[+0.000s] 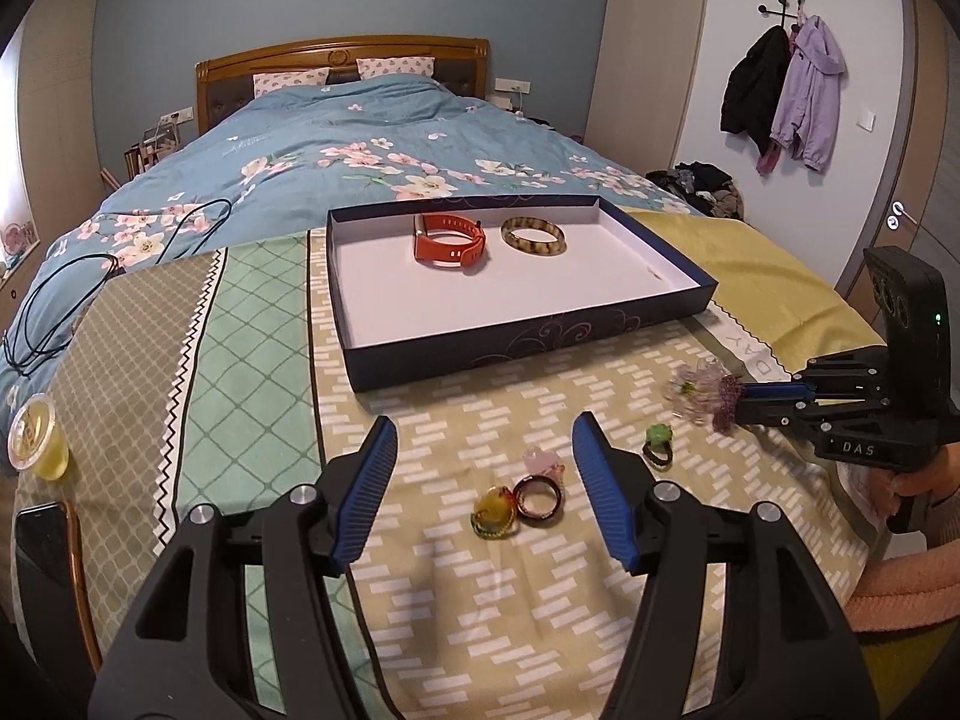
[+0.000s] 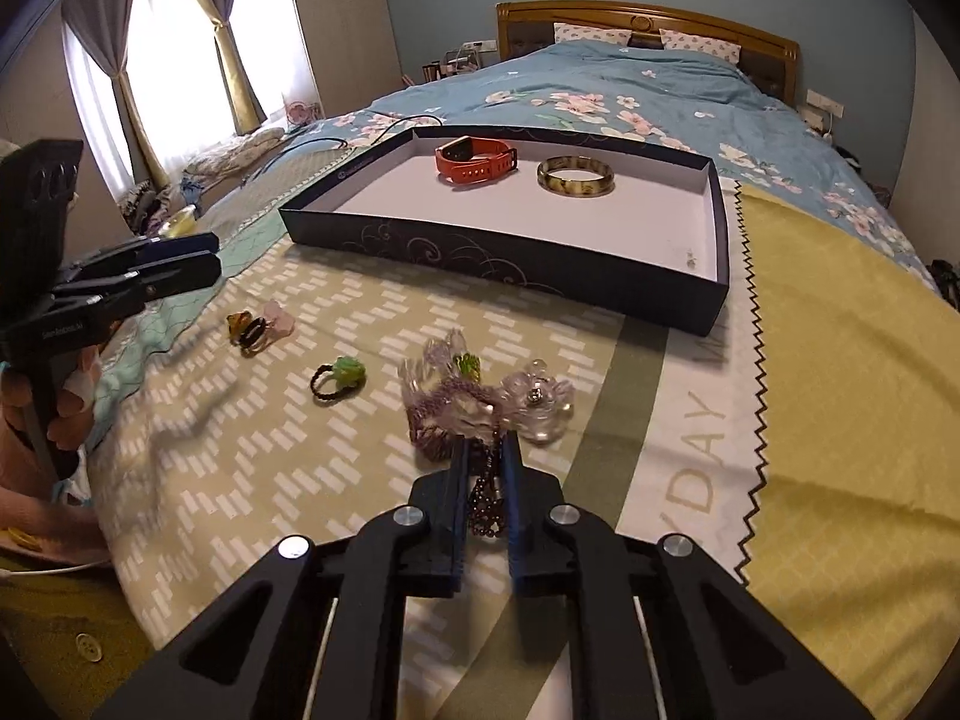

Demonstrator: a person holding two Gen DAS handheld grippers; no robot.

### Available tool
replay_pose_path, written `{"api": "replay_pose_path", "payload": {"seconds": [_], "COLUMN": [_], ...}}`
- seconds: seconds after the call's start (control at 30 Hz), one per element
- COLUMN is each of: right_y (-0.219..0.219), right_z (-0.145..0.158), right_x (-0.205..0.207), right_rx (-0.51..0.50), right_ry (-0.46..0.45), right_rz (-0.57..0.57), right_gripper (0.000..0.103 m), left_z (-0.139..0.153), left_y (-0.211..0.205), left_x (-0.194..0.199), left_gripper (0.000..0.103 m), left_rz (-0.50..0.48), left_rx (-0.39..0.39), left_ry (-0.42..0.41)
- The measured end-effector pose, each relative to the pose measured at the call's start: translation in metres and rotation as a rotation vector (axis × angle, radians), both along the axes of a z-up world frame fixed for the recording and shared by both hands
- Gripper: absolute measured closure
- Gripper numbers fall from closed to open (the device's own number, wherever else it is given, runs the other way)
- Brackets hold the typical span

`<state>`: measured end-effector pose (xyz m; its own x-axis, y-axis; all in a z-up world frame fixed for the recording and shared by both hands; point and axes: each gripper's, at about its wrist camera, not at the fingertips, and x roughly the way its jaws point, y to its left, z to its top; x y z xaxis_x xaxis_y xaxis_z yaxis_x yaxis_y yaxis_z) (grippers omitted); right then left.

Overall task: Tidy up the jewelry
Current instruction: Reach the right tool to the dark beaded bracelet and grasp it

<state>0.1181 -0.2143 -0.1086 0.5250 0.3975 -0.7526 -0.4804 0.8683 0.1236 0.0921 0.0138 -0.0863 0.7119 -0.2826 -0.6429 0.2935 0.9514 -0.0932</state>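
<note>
Black arms with blue pads fill the bottom of the left wrist view: the left gripper (image 1: 486, 480) stands spread, nothing between its fingers, hovering over the patterned blanket (image 1: 540, 600) on the bed. Just beyond its tips lie a yellow ring (image 1: 493, 512), a dark ring (image 1: 540, 498) touching it, and a pink ring (image 1: 543, 463) right behind them. A green ring (image 1: 658, 444) sits apart to the right. Farther back rests a shallow dark tray (image 1: 480, 354) with a white floor, holding an orange watch band (image 1: 449, 238) and a mottled bangle (image 1: 533, 235) side by side near its far wall. At the right edge the right gripper (image 1: 739, 402) comes in, pinching a purple beaded piece with clear flowers (image 1: 705, 393).

From the right wrist view, the right gripper (image 2: 485, 450) has its fingers pressed together on the purple beaded piece with clear flowers (image 2: 480, 402); a beaded strand runs back between the pads, and the clear flowers lie on the blanket (image 2: 300, 480) just past the tips. The green ring (image 2: 341, 379) lies to the left, and the yellow, dark and pink rings cluster farther left. The tray (image 2: 510, 252) sits beyond, with the watch band (image 2: 477, 159) and bangle (image 2: 576, 176) inside. The left gripper (image 2: 213, 258) shows at the left edge, held by a hand (image 2: 48, 402).
</note>
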Motion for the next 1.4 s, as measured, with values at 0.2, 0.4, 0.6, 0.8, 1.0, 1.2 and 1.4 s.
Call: {"api": "replay_pose_path", "payload": {"seconds": [0.2, 0.4, 0.6, 0.8, 1.0, 1.2, 1.4], "right_y": [-0.008, -0.013, -0.010, -0.010, -0.006, -0.008, -0.015], "right_z": [0.003, 0.020, 0.035, 0.044, 0.043, 0.025, 0.012], "right_x": [-0.006, -0.010, -0.013, -0.016, -0.019, -0.013, -0.010], "right_rx": [0.048, 0.115, 0.151, 0.194, 0.200, 0.181, 0.158], "right_ry": [0.000, -0.030, -0.064, -0.076, -0.073, -0.021, 0.017], "right_rz": [-0.009, -0.005, 0.013, 0.035, 0.057, 0.036, -0.003], "right_gripper": [0.095, 0.095, 0.095, 0.095, 0.095, 0.095, 0.093], "left_z": [-0.002, -0.006, -0.009, -0.015, -0.020, -0.031, -0.037], "left_y": [-0.004, -0.008, -0.014, -0.020, -0.018, -0.012, -0.007], "left_x": [-0.005, -0.007, -0.008, -0.007, -0.001, 0.010, 0.015], "left_gripper": [0.043, 0.043, 0.043, 0.043, 0.048, 0.061, 0.071], "left_rz": [-0.023, -0.036, -0.060, -0.072, -0.065, -0.050, -0.057], "left_rx": [0.008, 0.015, 0.022, 0.044, 0.069, 0.084, 0.059], "left_ry": [0.004, 0.012, 0.013, 0.028, 0.056, 0.121, 0.163]}}
